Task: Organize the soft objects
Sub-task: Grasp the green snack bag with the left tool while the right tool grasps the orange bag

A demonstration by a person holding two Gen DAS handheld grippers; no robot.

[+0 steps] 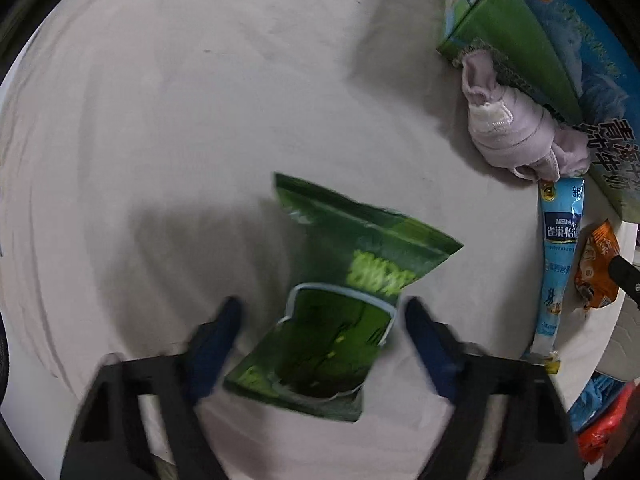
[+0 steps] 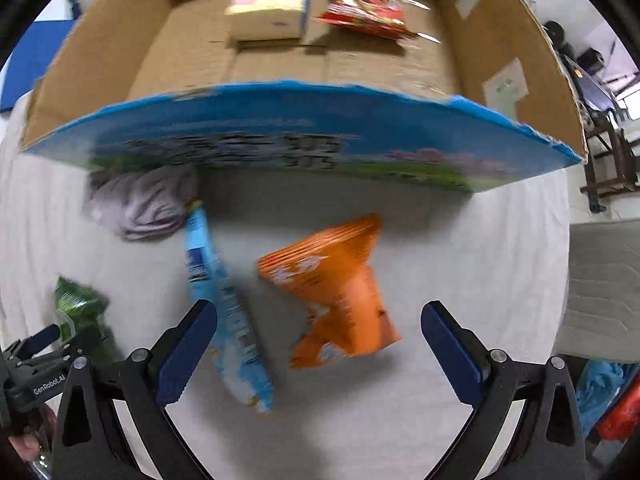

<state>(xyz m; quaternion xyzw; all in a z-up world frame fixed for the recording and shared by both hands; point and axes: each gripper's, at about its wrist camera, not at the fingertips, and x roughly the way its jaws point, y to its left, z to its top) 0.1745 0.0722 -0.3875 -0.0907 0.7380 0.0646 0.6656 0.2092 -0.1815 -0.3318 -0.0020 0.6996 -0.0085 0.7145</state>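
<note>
Nearest my left lens, the left claw point(image 1: 322, 312) hangs spread wide, its blue-padded fingers point(image 1: 224, 340) on either side of a green snack bag point(image 1: 340, 304) without touching it. The bag is crinkly glossy foil with a flat sealed top edge, lying on the white cloth point(image 1: 180, 120) that covers the surface; the cloth is creased and rumpled.

At two o'clock in that view a bundle of pale lilac fabric point(image 1: 516, 128), soft and folded, sits pressed against the corner of a printed cardboard box point(image 1: 532, 32). From the bundle a long light-blue stick pouch point(image 1: 560, 256) runs down toward four o'clock, and just beside it at three o'clock lies an orange snack packet point(image 1: 598, 268).

On my right side, the right claw point(image 2: 320, 340) is also spread, pinching nothing. The orange snack packet point(image 2: 340, 292) lies between its fingers, clear of both pads; the light-blue stick pouch point(image 2: 224, 308) lies against the left finger at nine o'clock. The box's blue-and-green wall point(image 2: 280, 140) stands across twelve o'clock. Inside the cardboard box point(image 2: 500, 40) I see a cream-coloured pack point(image 2: 272, 0) and a red packet point(image 2: 368, 0) side by side. The lilac fabric point(image 2: 144, 204) is tucked under the box wall at ten o'clock.
</note>
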